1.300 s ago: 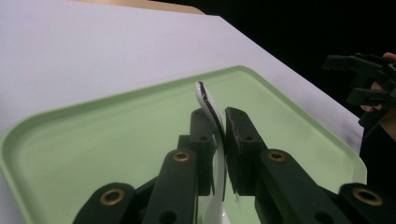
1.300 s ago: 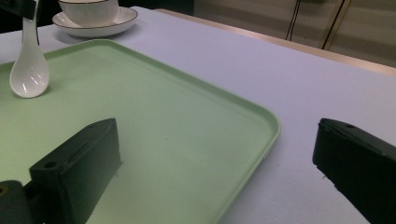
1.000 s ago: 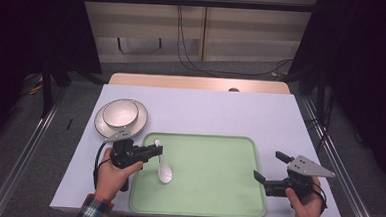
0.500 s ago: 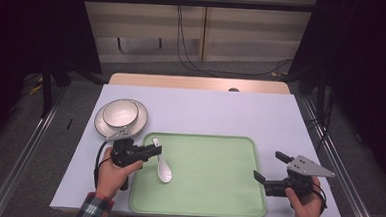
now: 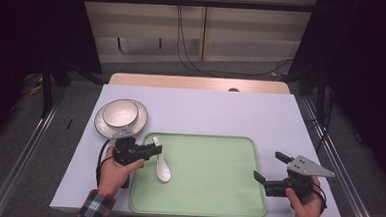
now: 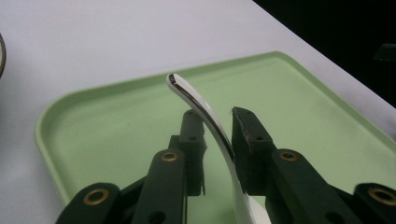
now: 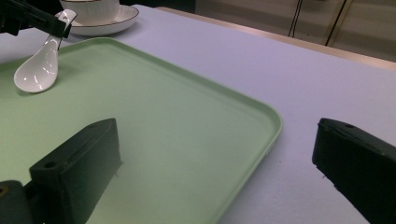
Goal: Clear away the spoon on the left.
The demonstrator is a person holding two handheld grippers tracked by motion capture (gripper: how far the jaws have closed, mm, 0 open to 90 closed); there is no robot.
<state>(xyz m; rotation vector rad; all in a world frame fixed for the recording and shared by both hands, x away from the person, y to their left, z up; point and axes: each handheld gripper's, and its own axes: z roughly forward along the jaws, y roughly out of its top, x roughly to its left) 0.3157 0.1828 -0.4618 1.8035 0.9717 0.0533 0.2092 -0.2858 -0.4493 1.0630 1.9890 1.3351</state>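
A white ceramic spoon [image 5: 163, 173] rests its bowl on the left part of the green tray [image 5: 204, 137], with its handle rising toward the table's left. My left gripper [image 5: 154, 150] is shut on that handle at the tray's left rim. In the left gripper view the curved handle [image 6: 201, 102] runs up between the two black jaws, over the tray [image 6: 42, 126]. My right gripper [image 5: 268, 166] stands open just off the tray's right edge with nothing in it. In the right gripper view its jaws [image 7: 217, 140] stand wide apart, one over the tray [image 7: 275, 126] and one over the table, with the spoon [image 7: 39, 65] far off.
A white bowl [image 5: 120, 113] sits on a white plate [image 5: 100, 126] on the table behind the tray's left corner. The pale table top [image 5: 221, 110] stretches behind the tray. Dark floor and metal rails flank the table.
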